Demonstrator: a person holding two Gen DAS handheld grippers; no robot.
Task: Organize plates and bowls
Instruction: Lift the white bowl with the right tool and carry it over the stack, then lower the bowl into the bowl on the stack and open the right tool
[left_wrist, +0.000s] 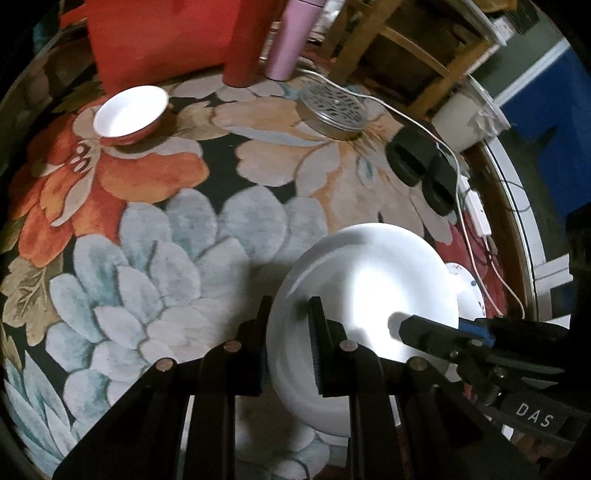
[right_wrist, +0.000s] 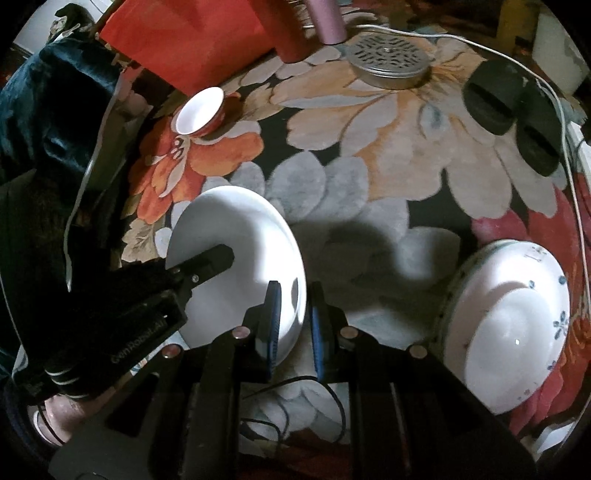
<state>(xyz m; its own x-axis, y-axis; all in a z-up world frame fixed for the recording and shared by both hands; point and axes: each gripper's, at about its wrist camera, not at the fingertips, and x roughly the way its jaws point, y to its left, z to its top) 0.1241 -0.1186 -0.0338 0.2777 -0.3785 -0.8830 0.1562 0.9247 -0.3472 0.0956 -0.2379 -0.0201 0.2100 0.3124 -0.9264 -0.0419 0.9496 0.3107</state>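
Both tongs hold one white plate (left_wrist: 365, 295) above the flowery desk (left_wrist: 155, 258). The left tongs (left_wrist: 291, 347) pinch its near rim, and the right tongs (right_wrist: 293, 325) pinch the other rim. Next, I think, it goes onto the painted bowl (right_wrist: 506, 332) on the right.

Left tongs (left_wrist: 291, 325) clamp white plate (left_wrist: 369, 280) rim; right tongs (left_wrist: 424, 332) opposite.

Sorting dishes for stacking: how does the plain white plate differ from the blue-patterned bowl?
The white plate is plain and shallow; the patterned bowl is deeper, with blue marks. The plate is gripped at its rim by the left gripper and right gripper; the bowl lies untouched on the floral surface. Both are white inside.
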